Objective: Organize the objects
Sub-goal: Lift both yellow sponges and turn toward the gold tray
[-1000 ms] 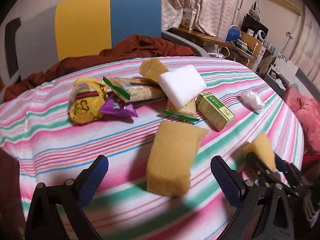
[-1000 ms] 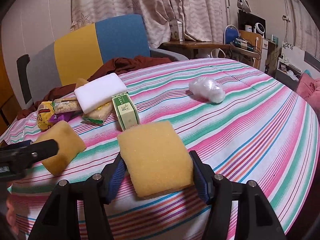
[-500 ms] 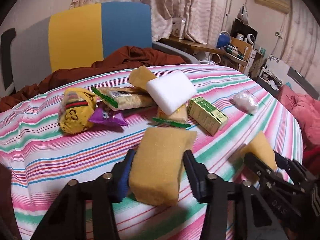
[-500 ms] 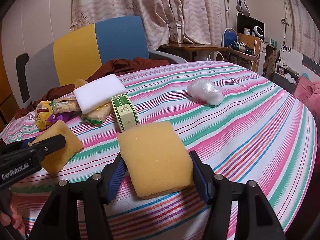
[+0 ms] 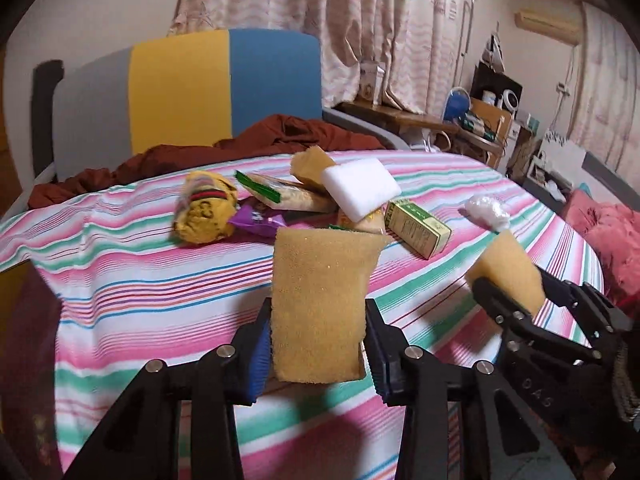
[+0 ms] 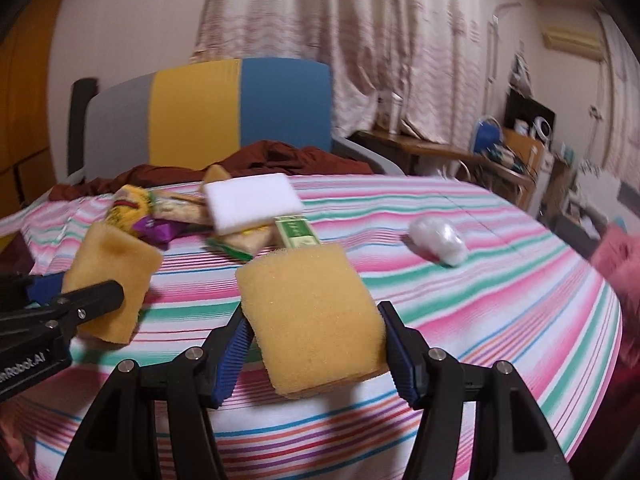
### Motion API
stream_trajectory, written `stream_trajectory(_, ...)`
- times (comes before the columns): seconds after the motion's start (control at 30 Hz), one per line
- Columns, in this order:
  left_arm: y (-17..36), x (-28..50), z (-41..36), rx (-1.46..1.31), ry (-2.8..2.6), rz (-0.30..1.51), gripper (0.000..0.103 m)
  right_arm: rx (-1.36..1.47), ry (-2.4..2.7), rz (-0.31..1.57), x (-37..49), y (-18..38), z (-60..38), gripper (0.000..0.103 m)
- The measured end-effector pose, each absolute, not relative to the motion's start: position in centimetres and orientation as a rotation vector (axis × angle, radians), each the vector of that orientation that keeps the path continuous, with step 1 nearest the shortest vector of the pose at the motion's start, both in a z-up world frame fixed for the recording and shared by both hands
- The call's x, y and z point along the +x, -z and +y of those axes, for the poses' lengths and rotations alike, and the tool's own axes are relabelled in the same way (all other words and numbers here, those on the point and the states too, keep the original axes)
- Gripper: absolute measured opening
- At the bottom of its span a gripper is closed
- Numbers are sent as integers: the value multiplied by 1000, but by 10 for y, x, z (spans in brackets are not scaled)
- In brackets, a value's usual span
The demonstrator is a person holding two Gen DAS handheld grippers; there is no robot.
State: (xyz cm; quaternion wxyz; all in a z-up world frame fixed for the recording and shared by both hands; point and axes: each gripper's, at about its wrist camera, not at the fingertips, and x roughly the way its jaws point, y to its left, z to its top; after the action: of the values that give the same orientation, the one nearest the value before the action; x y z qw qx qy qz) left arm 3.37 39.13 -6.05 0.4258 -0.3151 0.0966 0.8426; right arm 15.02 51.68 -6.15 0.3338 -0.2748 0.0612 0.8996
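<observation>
My left gripper point(image 5: 318, 344) is shut on a yellow sponge point(image 5: 320, 300) and holds it above the striped tablecloth point(image 5: 140, 280). My right gripper point(image 6: 316, 344) is shut on a second yellow sponge point(image 6: 312, 316), also lifted off the cloth. Each gripper shows in the other's view, the right one point(image 5: 516, 292) to the right, the left one point(image 6: 80, 300) to the left. Behind them lies a pile: a white sponge point(image 5: 360, 186), a green box point(image 5: 418, 226), snack packets point(image 5: 288, 196), a yellow packet point(image 5: 204, 212), a purple wrapper point(image 5: 256, 220) and a third yellow sponge point(image 5: 306, 162).
A clear plastic ball point(image 5: 486, 210) lies alone at the right of the table. A grey, yellow and blue chair point(image 5: 180, 96) with a brown cloth point(image 5: 240, 148) stands behind the table. A desk with clutter point(image 5: 480, 120) stands at the back right.
My left gripper closed on the yellow sponge that lay on the cloth and lifted it. My right gripper has also risen with its sponge.
</observation>
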Motion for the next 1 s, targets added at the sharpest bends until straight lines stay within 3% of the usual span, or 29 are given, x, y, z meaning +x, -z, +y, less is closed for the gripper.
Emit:
stream_trajectory(0.57, 24, 39, 293, -829, -2141, -26, 42, -752, -2341, 83, 142, 65, 507, 62)
stream_trajectory(1.0, 6, 7, 185, -912, -2294, -204, 42, -771, -2416, -128, 131, 65, 473, 62)
